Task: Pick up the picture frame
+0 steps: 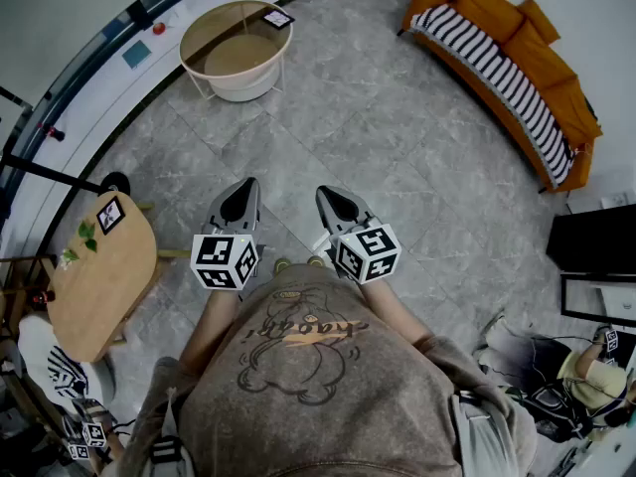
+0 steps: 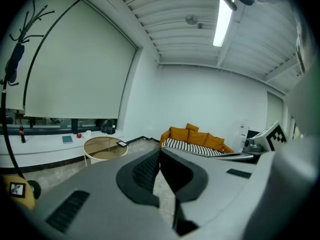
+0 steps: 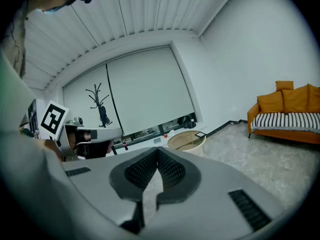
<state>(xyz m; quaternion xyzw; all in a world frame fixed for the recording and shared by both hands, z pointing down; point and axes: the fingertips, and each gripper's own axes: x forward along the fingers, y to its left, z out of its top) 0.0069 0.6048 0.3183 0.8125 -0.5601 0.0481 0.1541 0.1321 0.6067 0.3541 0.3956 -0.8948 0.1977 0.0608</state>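
Both pairs of jaws are pressed together with nothing between them: the left gripper (image 2: 160,156) and the right gripper (image 3: 158,154) show their ribbed pads meeting at the tips, with only a sliver of grey tiled floor (image 1: 378,127) in the gap below. In the head view the two grippers are side by side in front of the person's chest, tilted slightly down over bare floor.

The picture frame (image 1: 277,17) appears to be the flat, dark-rimmed rectangle at the far edge of the round side table (image 1: 189,43), well apart from both grippers and straight ahead of them. A small square card (image 1: 110,214) on the wooden table (image 1: 99,276) at the left could be mistaken for it.

The step in hand looks like the approach. To do it well, walk up to the round table, spread one pair of jaws before arriving, and come in low along the tabletop. Since the frame lies flat near the rim, pinching the edge that faces outward should be easier than digging under it from above.
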